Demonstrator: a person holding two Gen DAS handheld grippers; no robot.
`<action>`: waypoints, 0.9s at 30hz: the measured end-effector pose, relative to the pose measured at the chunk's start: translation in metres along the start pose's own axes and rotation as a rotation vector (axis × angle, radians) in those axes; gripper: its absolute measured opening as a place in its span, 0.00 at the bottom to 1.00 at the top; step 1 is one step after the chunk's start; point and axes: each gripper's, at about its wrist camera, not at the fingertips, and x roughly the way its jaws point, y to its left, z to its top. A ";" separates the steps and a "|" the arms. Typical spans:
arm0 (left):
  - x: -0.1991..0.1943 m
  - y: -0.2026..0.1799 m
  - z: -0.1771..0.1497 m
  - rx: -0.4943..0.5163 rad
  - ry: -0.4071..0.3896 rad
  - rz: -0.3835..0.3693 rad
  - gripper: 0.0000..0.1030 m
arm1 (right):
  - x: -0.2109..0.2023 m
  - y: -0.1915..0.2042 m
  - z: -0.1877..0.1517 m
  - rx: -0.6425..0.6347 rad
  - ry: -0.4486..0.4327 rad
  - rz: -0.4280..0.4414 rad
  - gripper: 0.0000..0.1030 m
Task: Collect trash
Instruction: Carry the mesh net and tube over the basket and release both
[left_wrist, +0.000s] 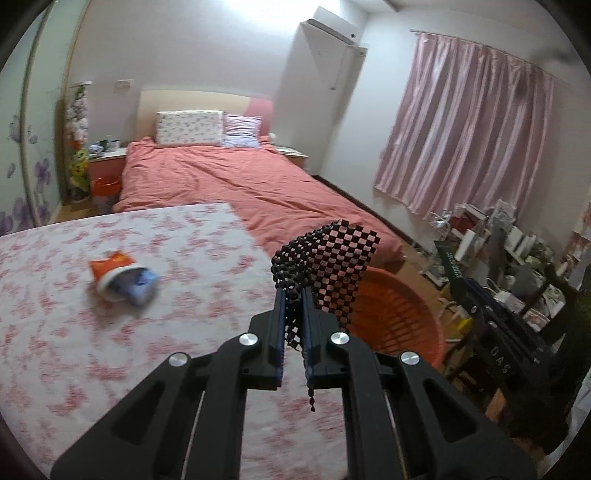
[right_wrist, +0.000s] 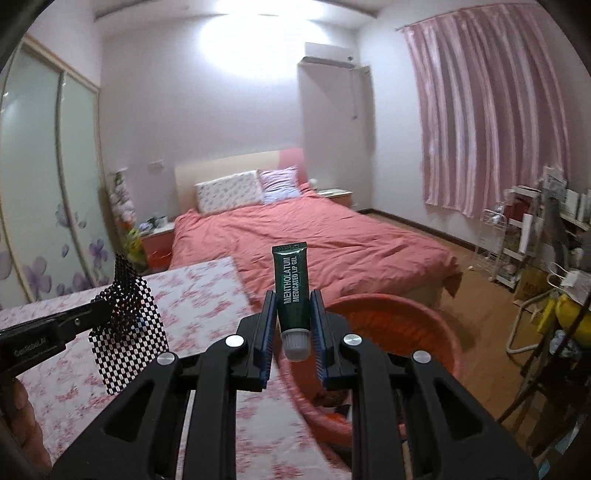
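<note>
Carrying: two pieces of trash, one in each gripper, above the table edge.
Right gripper (right_wrist: 293, 314): clamped on a green lip gel tube (right_wrist: 291, 284), cap toward the camera, held upright above the near rim of the orange basin (right_wrist: 417, 314).
Left gripper (left_wrist: 293, 314): clenched on a black mesh scrap (left_wrist: 328, 266), which juts out above the table corner with the basin just beyond it.
Table (left_wrist: 55, 350): a crumpled orange and blue wrapper (left_wrist: 123, 280) lies there, not yet collected.
Progress: likely midway; both held items have yet to be dropped in the basin, and one wrapper remains.
Beyond: a pink-covered bed (left_wrist: 236, 177) and curtains (left_wrist: 461, 125).
</note>
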 end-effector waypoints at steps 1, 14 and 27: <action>0.005 -0.008 0.000 0.005 0.003 -0.015 0.09 | 0.001 -0.006 0.000 0.011 -0.005 -0.009 0.18; 0.070 -0.073 -0.003 0.036 0.069 -0.154 0.09 | 0.016 -0.066 -0.009 0.126 0.001 -0.074 0.18; 0.132 -0.105 -0.005 0.073 0.129 -0.225 0.09 | 0.031 -0.092 -0.017 0.201 0.010 -0.080 0.18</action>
